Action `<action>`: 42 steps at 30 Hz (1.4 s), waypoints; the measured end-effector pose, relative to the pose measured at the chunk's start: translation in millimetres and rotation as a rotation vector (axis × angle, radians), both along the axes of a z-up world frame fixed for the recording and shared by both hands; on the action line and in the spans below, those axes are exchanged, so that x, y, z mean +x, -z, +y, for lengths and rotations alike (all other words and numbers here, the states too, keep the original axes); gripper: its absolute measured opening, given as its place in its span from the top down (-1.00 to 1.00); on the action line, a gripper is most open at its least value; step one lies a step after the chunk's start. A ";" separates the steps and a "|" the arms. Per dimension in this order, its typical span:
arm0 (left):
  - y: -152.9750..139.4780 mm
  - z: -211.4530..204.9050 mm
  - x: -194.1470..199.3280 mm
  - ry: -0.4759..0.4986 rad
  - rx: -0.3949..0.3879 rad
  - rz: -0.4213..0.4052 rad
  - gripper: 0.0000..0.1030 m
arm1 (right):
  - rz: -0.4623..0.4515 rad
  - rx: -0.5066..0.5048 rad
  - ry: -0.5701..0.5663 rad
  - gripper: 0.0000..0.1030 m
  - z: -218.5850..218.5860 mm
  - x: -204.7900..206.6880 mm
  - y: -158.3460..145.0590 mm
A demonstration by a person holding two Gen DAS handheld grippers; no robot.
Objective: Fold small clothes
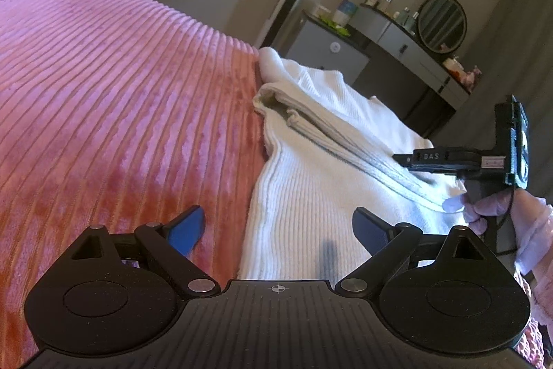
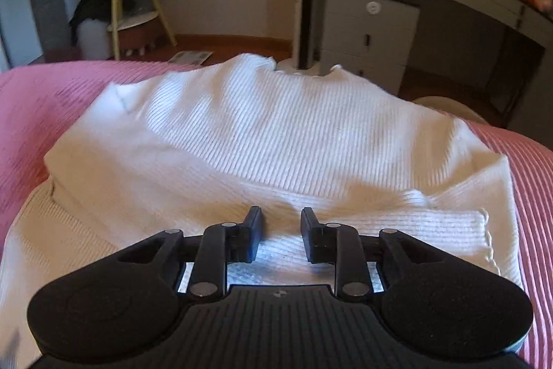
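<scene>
Pink ribbed bedspread carries the white ribbed garment, partly folded, toward its right edge. Left gripper gapes wide and empty at the garment's near left edge; right gripper hangs narrowly parted over a folded band. Far right, a grey vanity bears a round mirror.

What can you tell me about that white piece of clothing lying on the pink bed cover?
The white garment is a ribbed knit, soft and thick-looking, lying partly folded on the pink corded bed cover. Layers are stacked, with a folded band and stitched hem toward the right in the right wrist view. Its surface is rumpled, not smoothed flat. The right gripper hangs just over it, jaws slightly apart with nothing pinched; whether they touch the fabric is unclear.
</scene>
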State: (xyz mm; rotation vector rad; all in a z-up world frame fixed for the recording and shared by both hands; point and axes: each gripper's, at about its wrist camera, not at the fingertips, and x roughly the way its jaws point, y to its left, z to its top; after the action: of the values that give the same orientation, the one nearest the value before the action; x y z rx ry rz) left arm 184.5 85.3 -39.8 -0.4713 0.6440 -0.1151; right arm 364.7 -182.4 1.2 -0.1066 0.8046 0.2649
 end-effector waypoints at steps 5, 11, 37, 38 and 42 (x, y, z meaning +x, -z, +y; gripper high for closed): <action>0.0 -3.7 1.2 0.004 0.026 0.005 -0.87 | -0.003 -0.030 -0.054 0.45 3.6 -1.0 7.7; -0.3 -6.7 -0.1 0.010 0.045 0.004 -0.87 | -0.116 -0.090 -0.033 0.95 19.4 3.8 9.3; -1.1 -12.3 -9.0 -0.020 0.044 0.019 -0.90 | -0.130 -0.097 0.347 0.94 -50.4 -22.6 16.3; -1.8 -11.9 -10.7 -0.022 0.040 0.028 -0.92 | -0.126 -0.066 0.356 0.86 -52.4 -32.9 9.5; -7.7 -14.2 -19.1 -0.013 0.005 0.080 -0.97 | -0.096 0.066 0.313 0.84 -70.8 -103.9 -11.6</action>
State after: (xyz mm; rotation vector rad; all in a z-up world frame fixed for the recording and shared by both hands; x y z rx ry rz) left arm 165.4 71.1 -32.1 -0.4769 0.7194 -0.0821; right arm 260.8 -253.2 12.9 0.0689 0.7052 -0.0101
